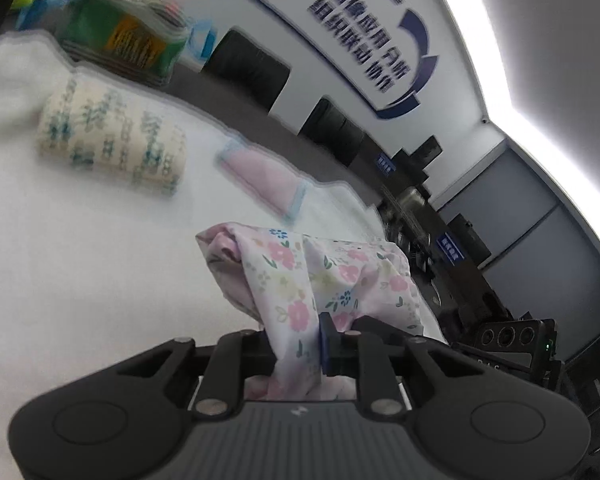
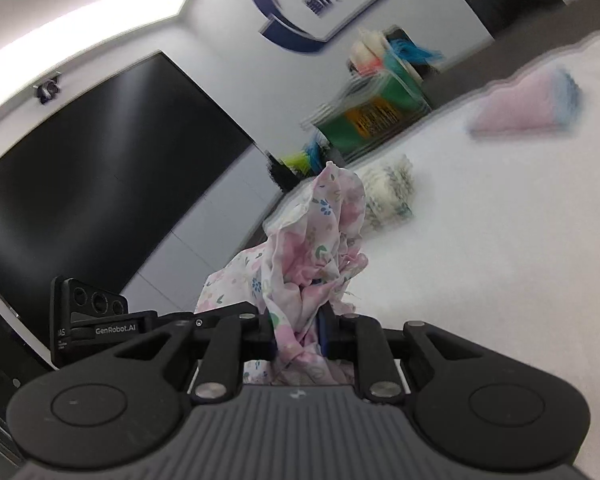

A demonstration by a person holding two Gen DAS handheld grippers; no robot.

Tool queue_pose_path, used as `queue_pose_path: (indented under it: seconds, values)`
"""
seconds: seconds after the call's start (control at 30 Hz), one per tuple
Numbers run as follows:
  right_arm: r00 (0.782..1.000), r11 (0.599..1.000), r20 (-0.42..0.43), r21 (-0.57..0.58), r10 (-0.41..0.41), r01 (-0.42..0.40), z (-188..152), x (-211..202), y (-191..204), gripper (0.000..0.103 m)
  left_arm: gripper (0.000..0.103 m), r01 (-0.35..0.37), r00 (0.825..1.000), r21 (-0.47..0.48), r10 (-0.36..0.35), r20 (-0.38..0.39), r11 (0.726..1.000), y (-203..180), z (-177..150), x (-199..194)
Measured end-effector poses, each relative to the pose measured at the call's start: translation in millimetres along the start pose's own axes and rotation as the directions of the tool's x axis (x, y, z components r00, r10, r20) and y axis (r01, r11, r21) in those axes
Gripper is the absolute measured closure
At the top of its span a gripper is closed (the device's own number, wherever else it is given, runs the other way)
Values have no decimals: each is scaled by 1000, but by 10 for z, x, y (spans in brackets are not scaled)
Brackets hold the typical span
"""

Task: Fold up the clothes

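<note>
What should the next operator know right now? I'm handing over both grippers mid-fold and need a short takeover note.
Left gripper: jaws shut on the floral garment.
Right gripper: jaws shut on the same floral garment, bunched and lifted off the white table cover.
Done, by the look of it: a folded teal-patterned cloth and a folded pink cloth lie on the cover.
Further back: a green basket with more textiles.
Left: spread the floral garment flat, fold it, set it beside the others.

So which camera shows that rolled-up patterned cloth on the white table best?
The left wrist view: the rolled teal-patterned cloth lies in full view, though blurred. In the right wrist view it is smaller, and the floral garment partly hides it.
</note>
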State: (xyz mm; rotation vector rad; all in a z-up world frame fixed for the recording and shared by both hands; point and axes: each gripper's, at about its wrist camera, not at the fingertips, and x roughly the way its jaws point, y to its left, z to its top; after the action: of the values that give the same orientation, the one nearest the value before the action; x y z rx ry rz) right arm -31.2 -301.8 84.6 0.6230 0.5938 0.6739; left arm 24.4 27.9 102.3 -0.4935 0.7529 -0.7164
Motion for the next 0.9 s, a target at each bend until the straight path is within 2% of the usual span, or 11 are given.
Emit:
queue_pose_path:
  seconds: [0.13, 0.27, 0.33, 0.47, 0.57, 0.67, 0.73, 0.83, 0.9]
  values:
    - [999, 999, 30, 41, 18, -19, 606, 565, 84, 86, 86, -96, 995, 26, 94, 42, 995, 114, 783, 52]
    - [1000, 997, 26, 72, -9, 7, 1109, 1288, 60, 86, 85, -152, 988, 48, 151, 25, 987, 473, 1410, 248]
    - [1000, 994, 2, 110, -21, 20, 1254, 1657, -24, 86, 85, -164, 986, 7, 164, 16, 986, 761, 1630, 354]
    - [998, 986, -34, 157, -57, 61, 1360, 2274, -267, 86, 85, -231, 973, -1, 231, 4, 973, 1135, 1876, 568]
    - [995, 976, -59, 198, -75, 86, 1310, 2582, -502, 86, 85, -264, 964, -38, 264, -1, 964, 1452, 1917, 751]
    - [984, 973, -99, 162, -151, 165, 1162, 2788, -643, 86, 82, -282, 959, -48, 282, -7, 958, 1741, 1730, 985]
    - [976, 973, -91, 101, -197, 206, 1039, 2824, -693, 83, 76, -251, 967, -62, 254, 33, 966, 1882, 1636, 1057]
    - [981, 978, -47, 77, -188, 192, 932, 2727, -726, 80, 71, -202, 973, -22, 203, 113, 979, 1921, 1501, 1050]
    - [982, 980, -31, 52, -189, 190, 909, 2631, -664, 68, 65, -180, 975, -17, 181, 126, 983, 1919, 1476, 975]
